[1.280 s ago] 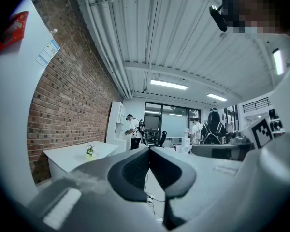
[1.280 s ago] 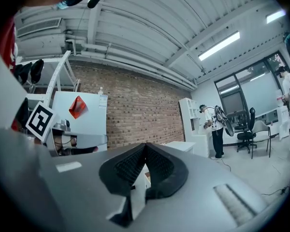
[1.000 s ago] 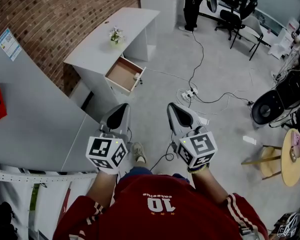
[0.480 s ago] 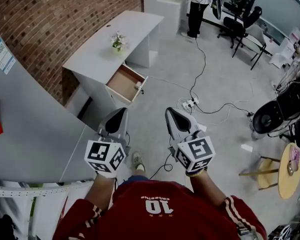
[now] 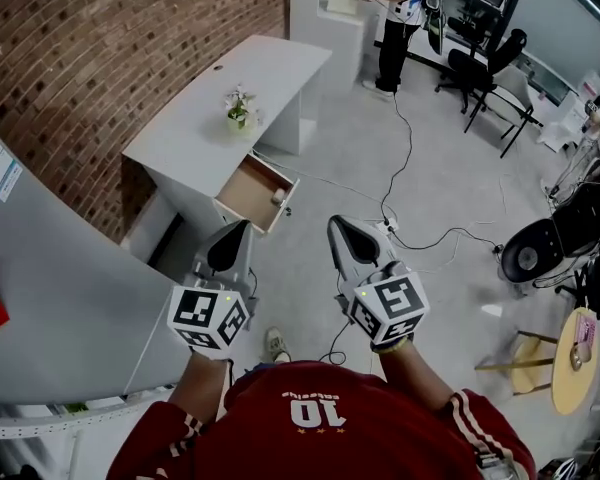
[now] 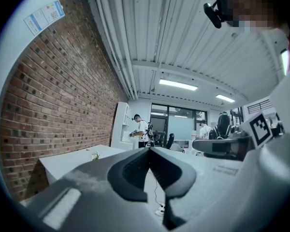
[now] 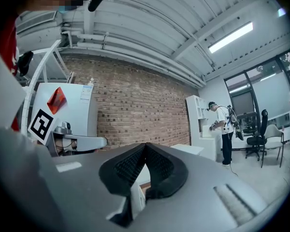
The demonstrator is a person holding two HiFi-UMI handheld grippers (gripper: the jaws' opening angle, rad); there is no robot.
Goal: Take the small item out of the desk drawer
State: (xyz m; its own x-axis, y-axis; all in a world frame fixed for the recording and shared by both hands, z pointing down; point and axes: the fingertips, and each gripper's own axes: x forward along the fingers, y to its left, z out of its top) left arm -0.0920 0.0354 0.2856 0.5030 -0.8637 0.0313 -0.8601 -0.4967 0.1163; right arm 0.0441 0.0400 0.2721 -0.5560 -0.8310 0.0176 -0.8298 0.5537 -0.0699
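A white desk (image 5: 195, 98) stands against the brick wall, with its wooden drawer (image 5: 253, 188) pulled open toward the room. A small white item (image 5: 277, 200) lies at the drawer's front right corner. My left gripper (image 5: 242, 225) and right gripper (image 5: 337, 221) are held side by side in front of my chest, well short of the drawer and above the floor. The jaws of both are shut with nothing between them, as the left gripper view (image 6: 149, 149) and the right gripper view (image 7: 145, 145) show. The right gripper view catches the drawer's edge below the jaws.
A small potted plant (image 5: 240, 108) stands on the desk. Cables and a power strip (image 5: 388, 229) lie on the floor to the right of the drawer. A grey partition (image 5: 60, 268) is at my left. A person (image 5: 395, 18), office chairs (image 5: 485, 63) and a round wooden table (image 5: 577, 358) stand farther off.
I have walked closer to the desk, so the desk and open drawer sit lower and nearer in the head view. Both grippers keep the same pose, still shut.
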